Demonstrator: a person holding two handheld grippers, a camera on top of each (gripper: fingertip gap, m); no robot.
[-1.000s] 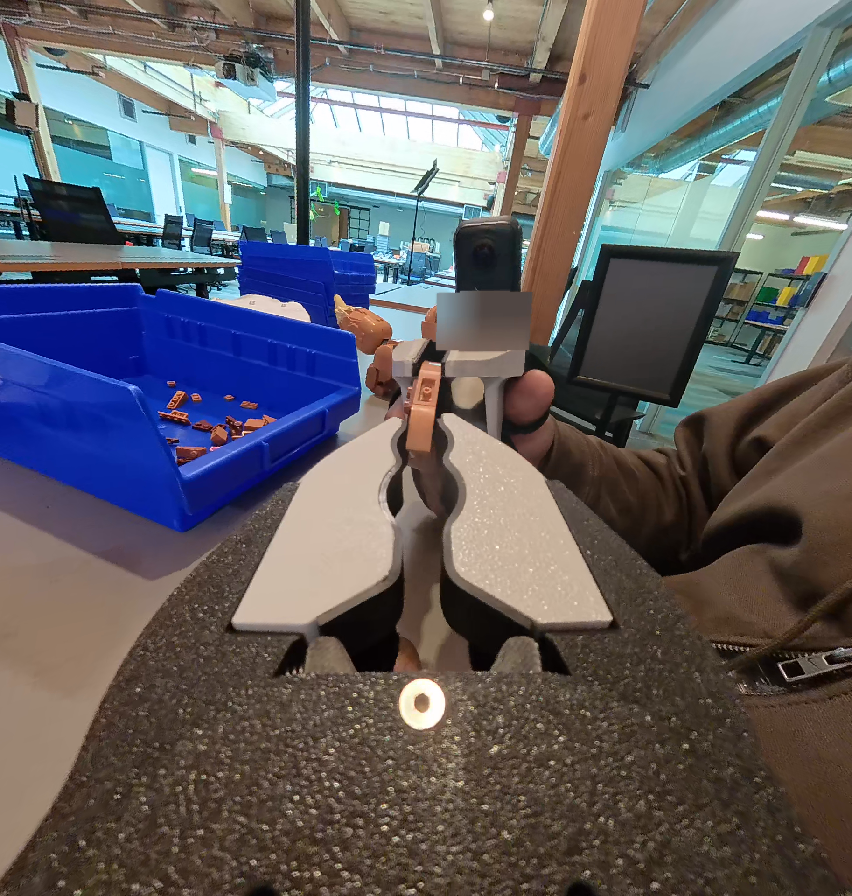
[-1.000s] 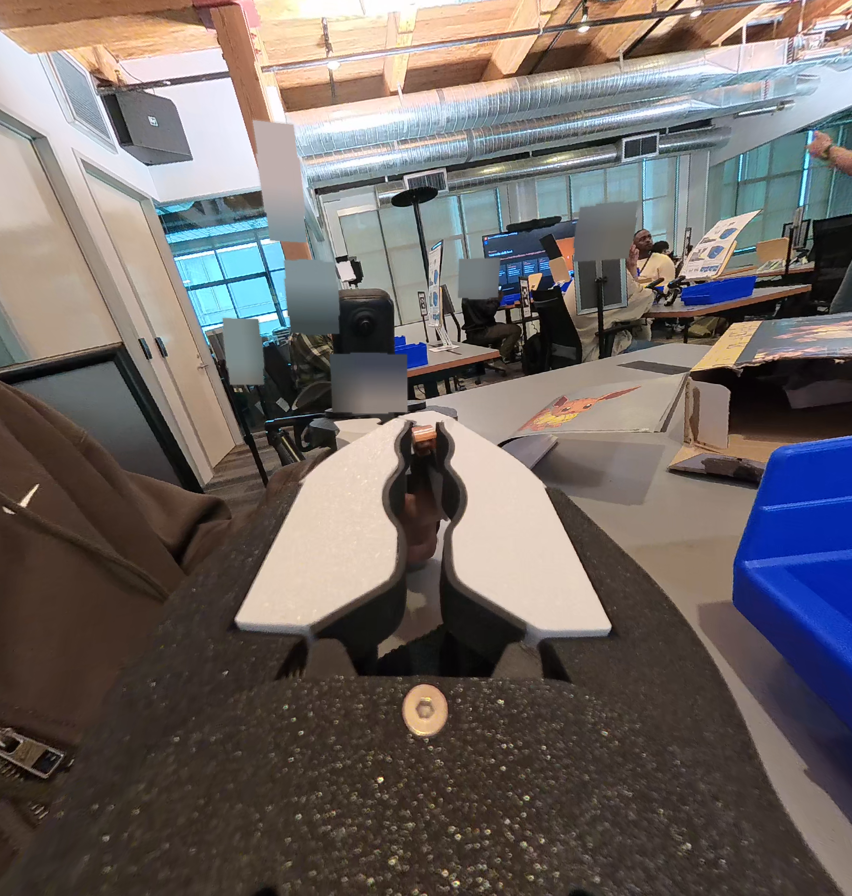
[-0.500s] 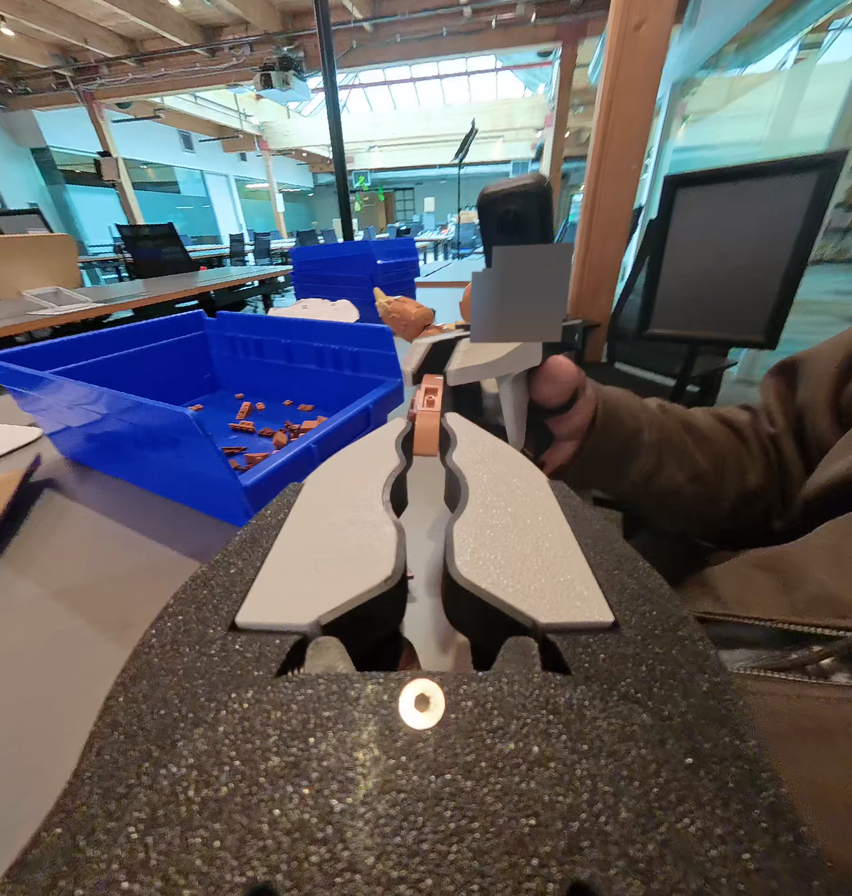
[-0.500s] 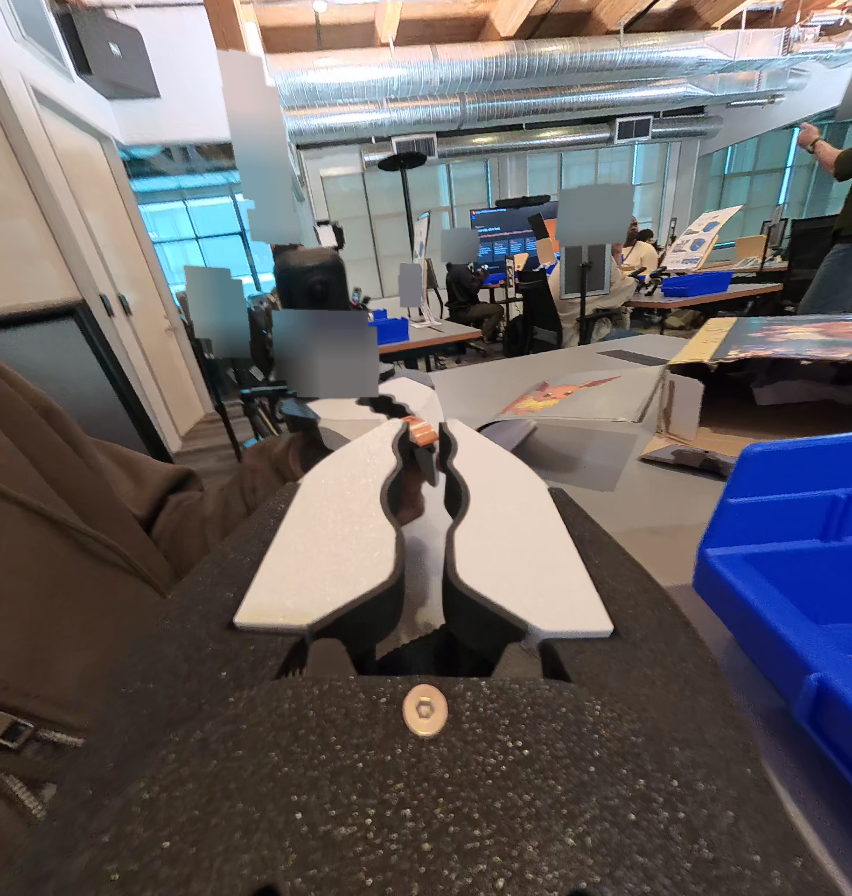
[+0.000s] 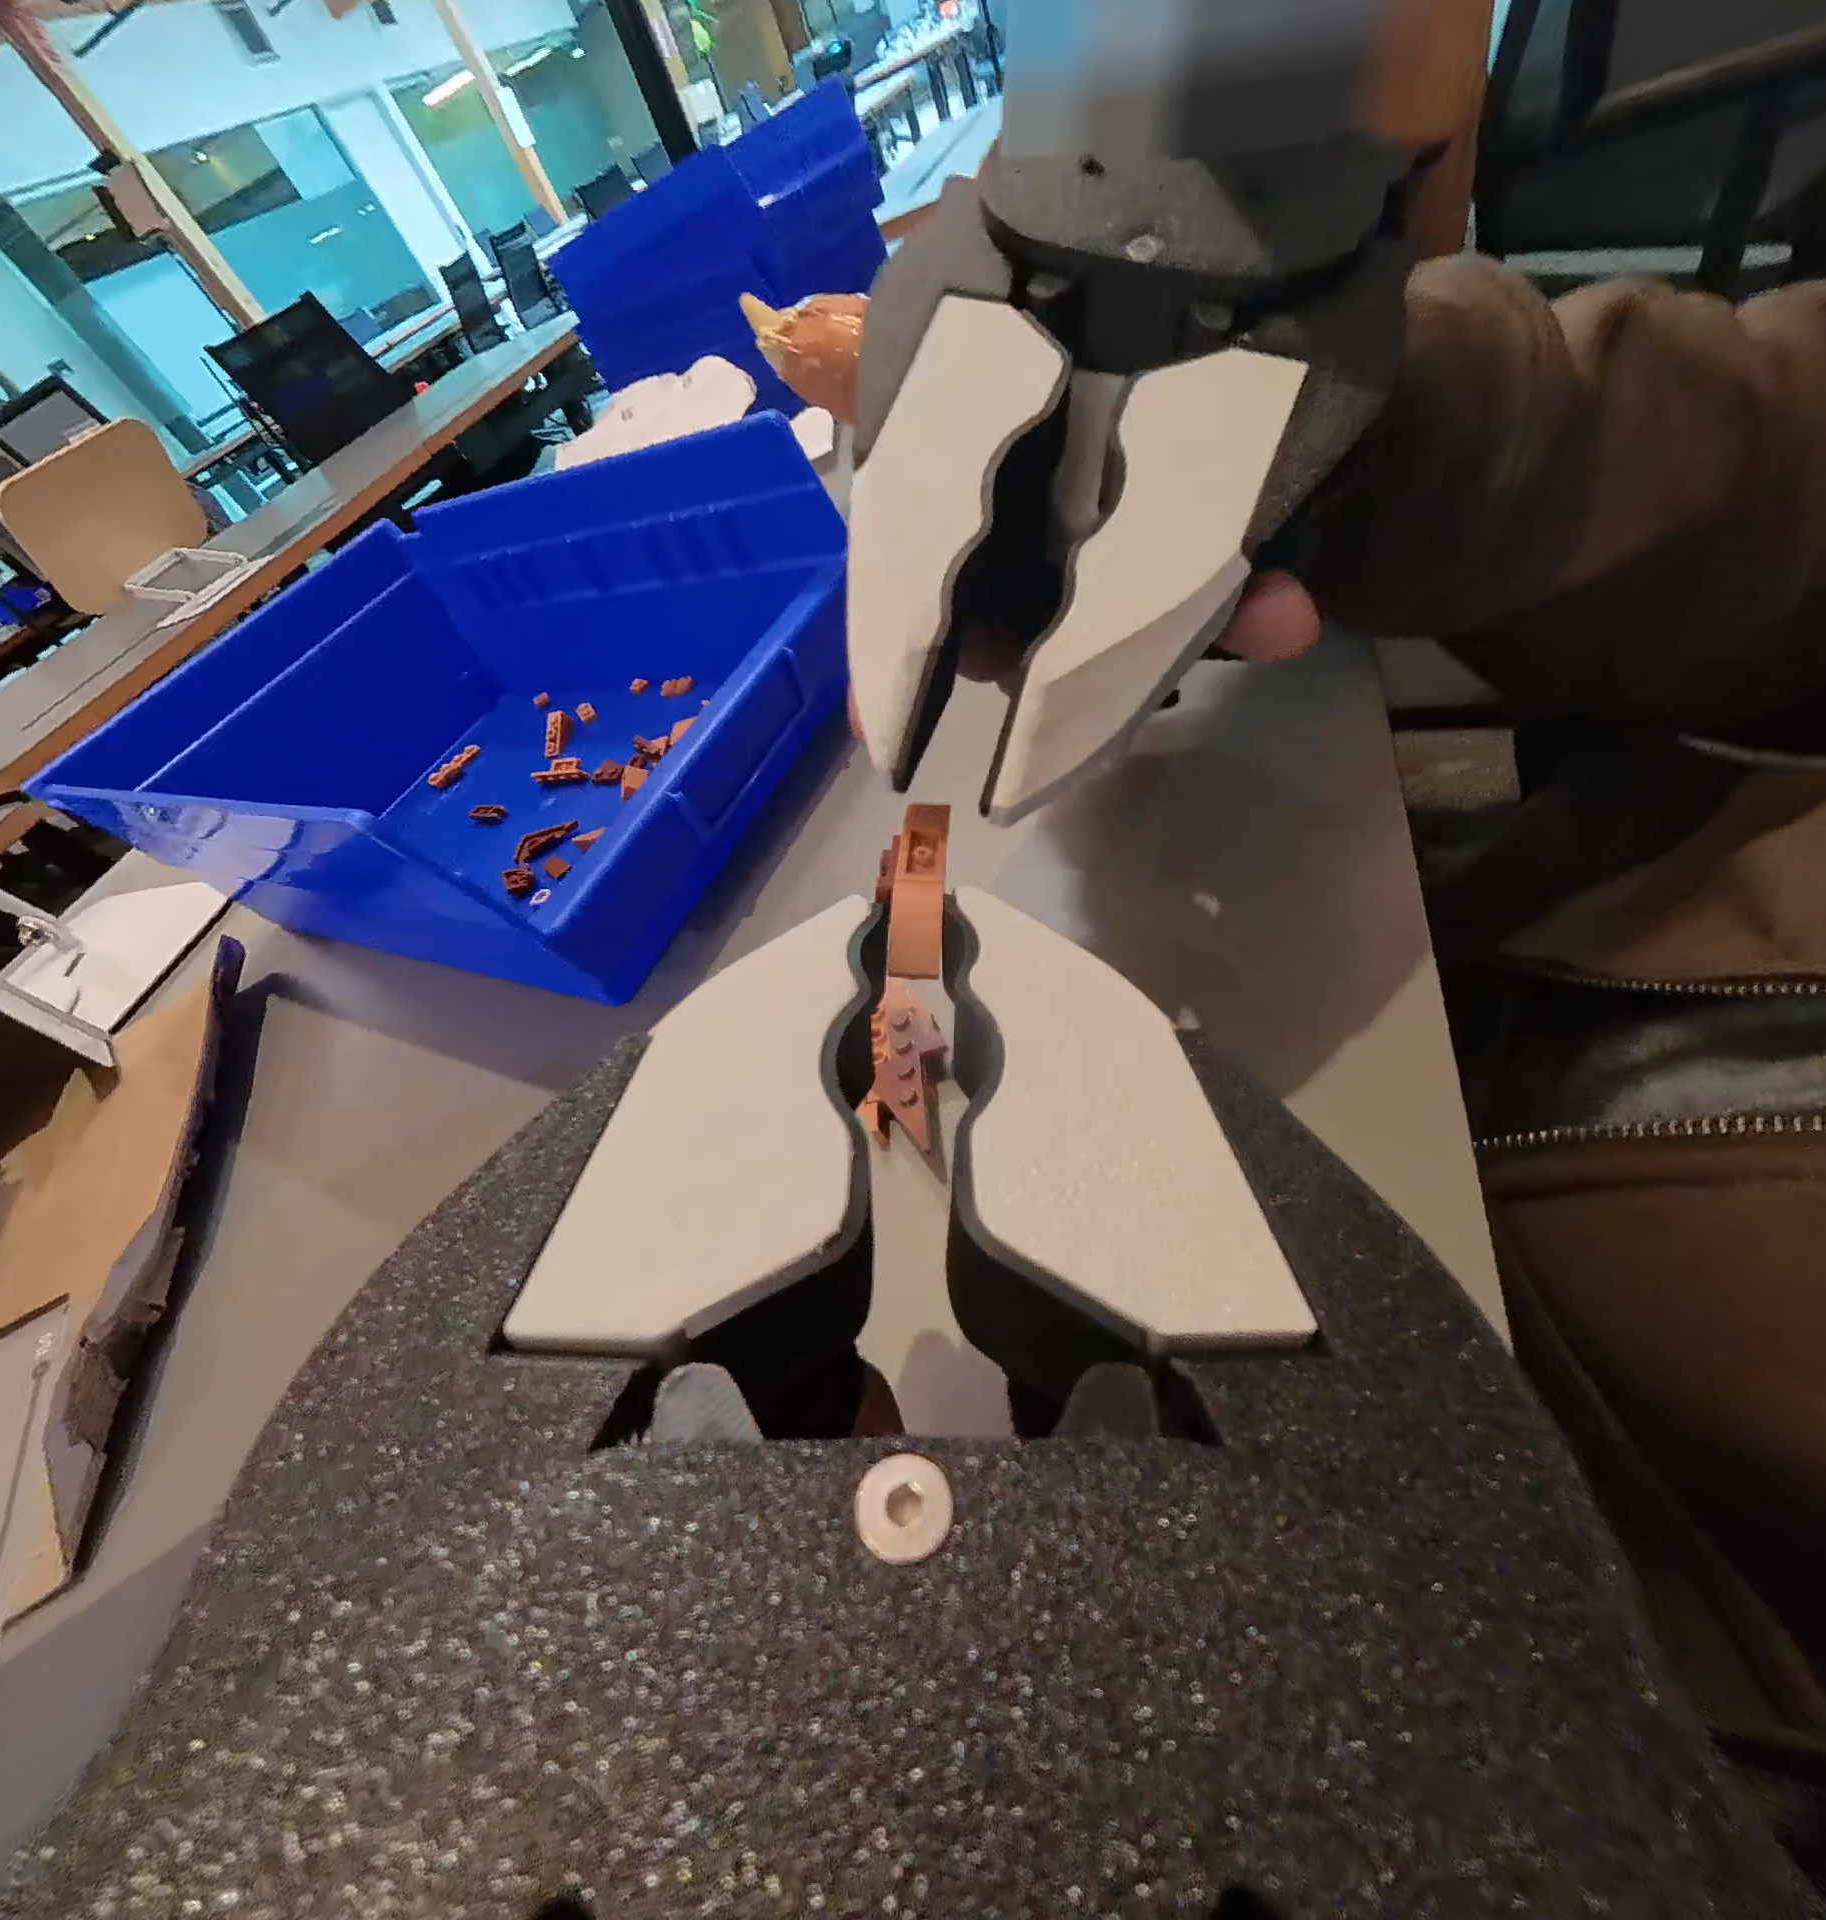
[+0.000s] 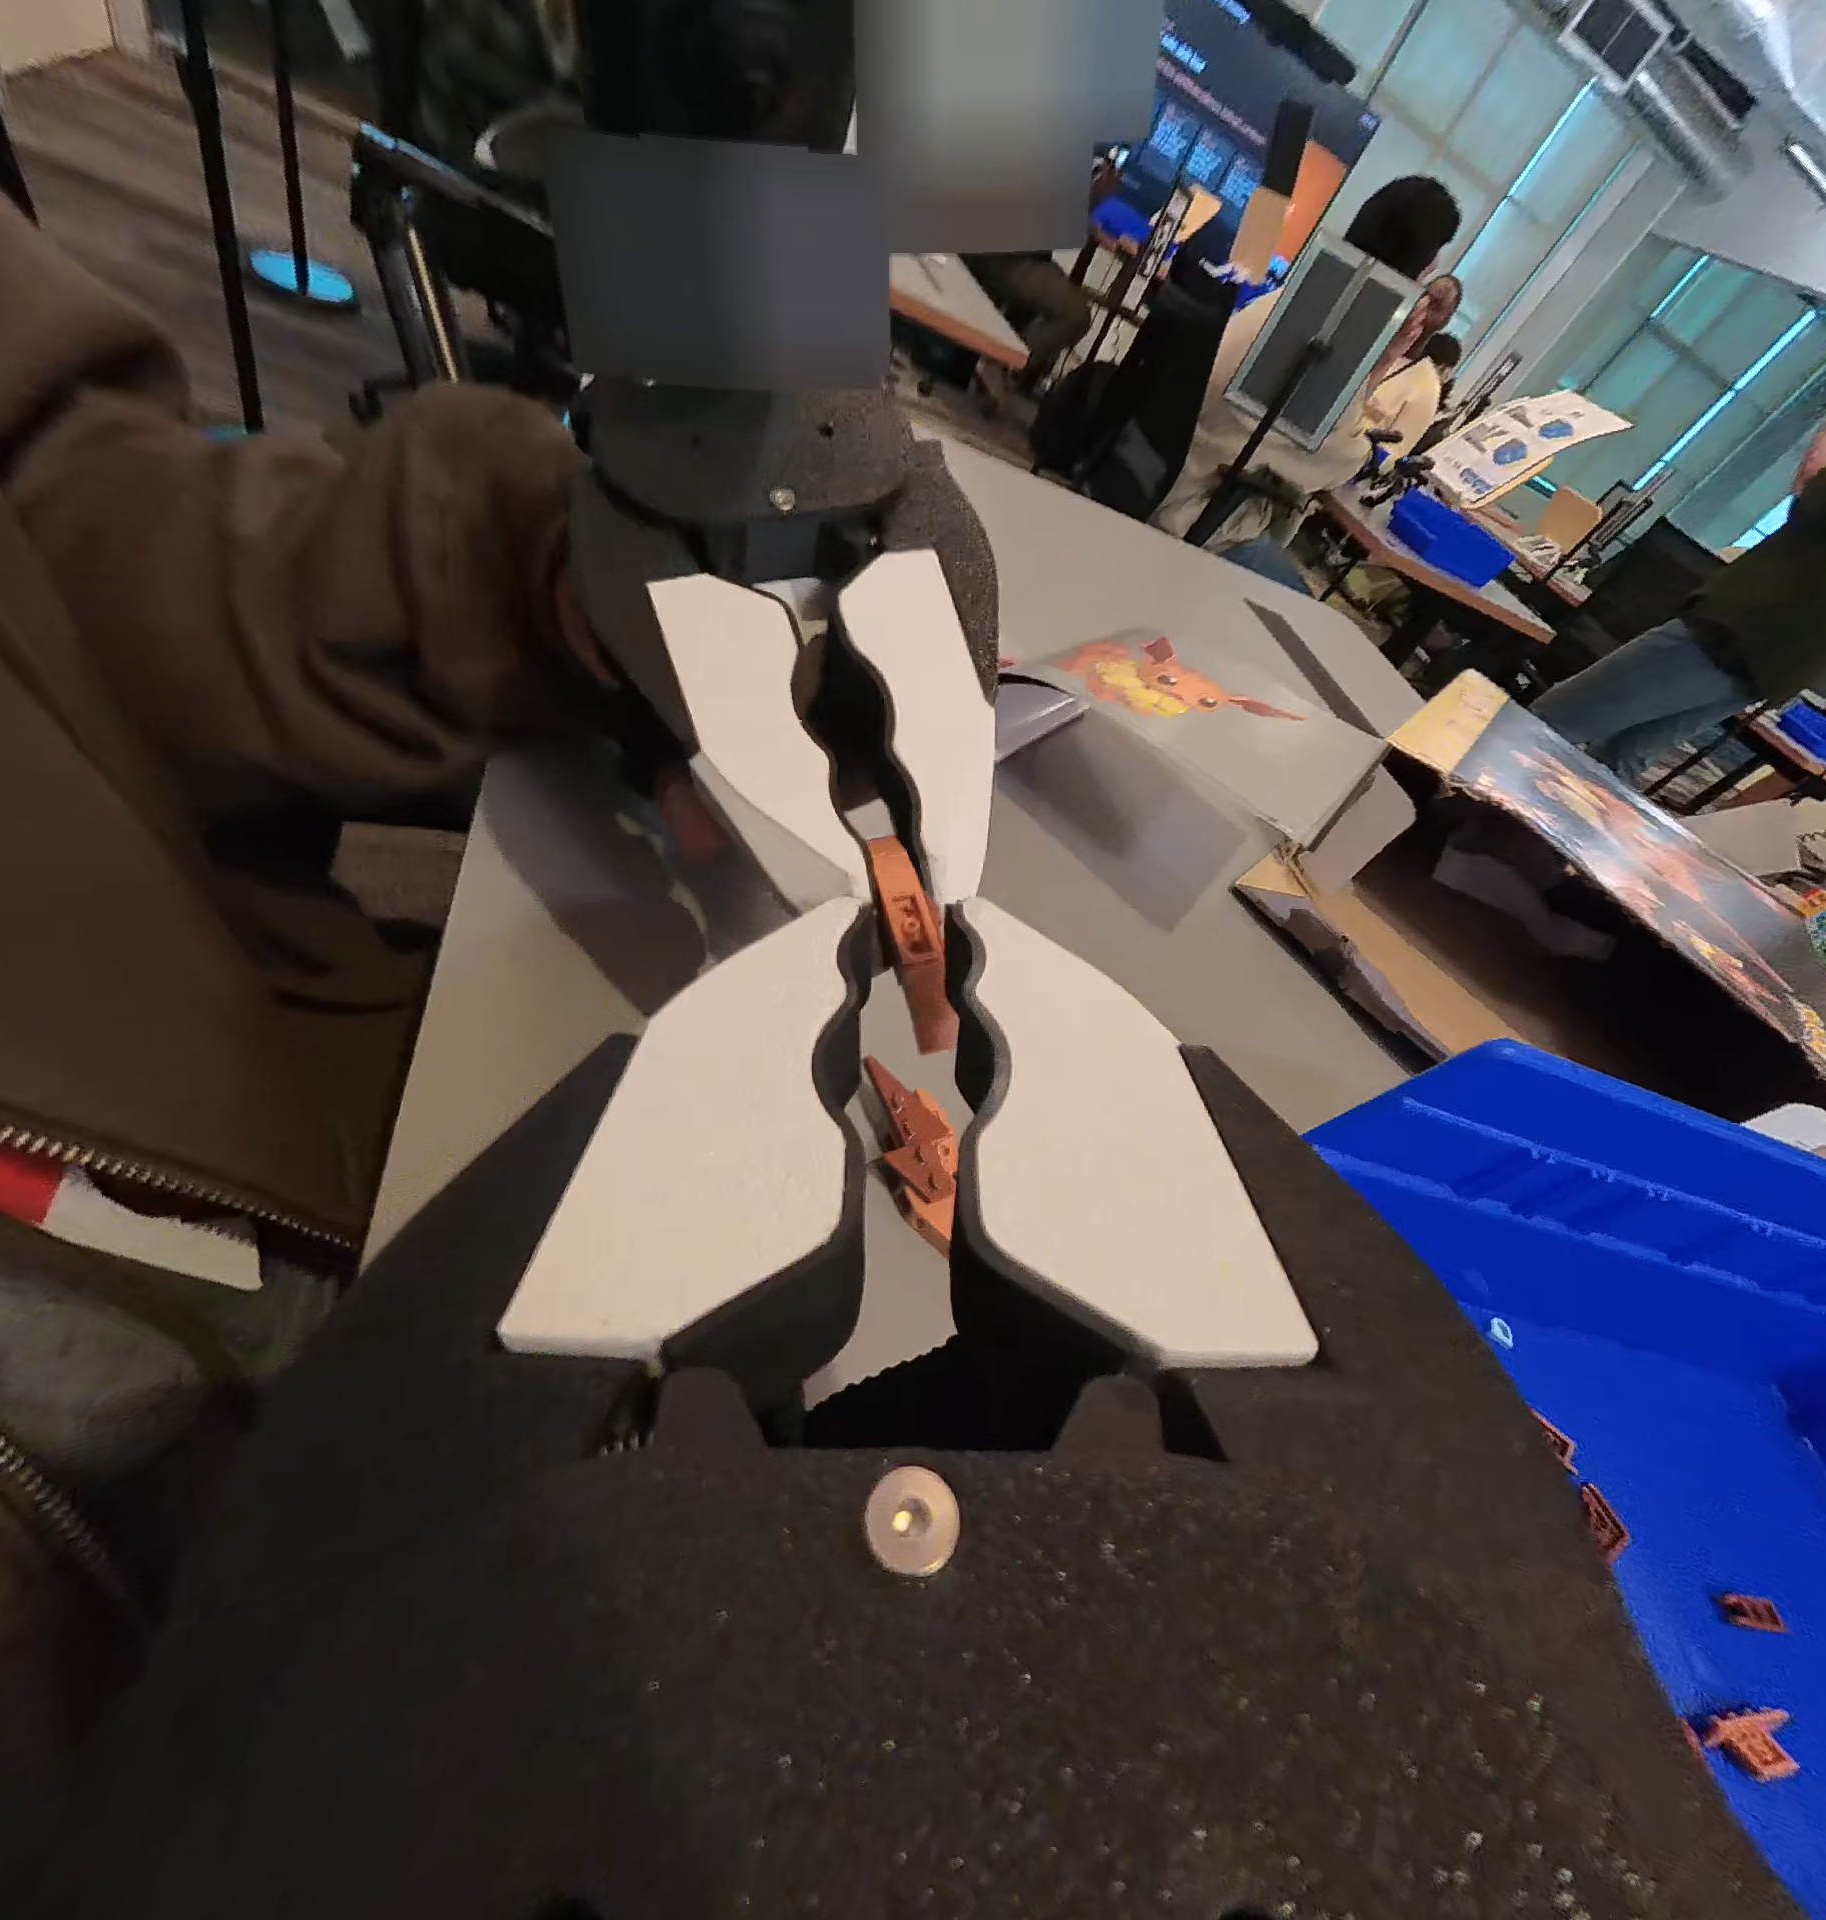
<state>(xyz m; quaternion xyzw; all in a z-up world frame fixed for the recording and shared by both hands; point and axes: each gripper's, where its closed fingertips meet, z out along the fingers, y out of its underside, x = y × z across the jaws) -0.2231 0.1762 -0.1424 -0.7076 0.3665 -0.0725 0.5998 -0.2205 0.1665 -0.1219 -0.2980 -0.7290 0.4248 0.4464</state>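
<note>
- Left wrist view: the left gripper (image 5: 914,906) is closed down to a narrow slot on a brown brick piece (image 5: 917,883). Both fingertips press its sides, and its upper end sticks out past them.
- The right gripper (image 5: 945,798) reaches in from above with its jaws a little apart. The brick's free end sits right at its tips, with a gap showing between the brick and one finger (image 5: 1096,644).
- A darker brown wing-shaped piece (image 5: 904,1086) shows lower down in the slot between the left gripper's fingers.
- To the left, a blue bin (image 5: 296,748) stands on the grey surface (image 5: 1262,935) with loose brown pieces (image 5: 576,769) on its floor.
- Right wheelhouse: none.
- Right wrist view: the brick (image 6: 914,966) runs from the left gripper's (image 6: 901,878) tips down between the right gripper's (image 6: 907,920) own fingers, with a dark gap on its left side. I cannot tell whether it presses on the other side.
- The wing-shaped piece (image 6: 919,1153) shows just behind it.
- A blue bin (image 6: 1615,1247) is at the right, with a torn cardboard box (image 6: 1511,935) and a booklet (image 6: 1179,675) beyond.
</note>
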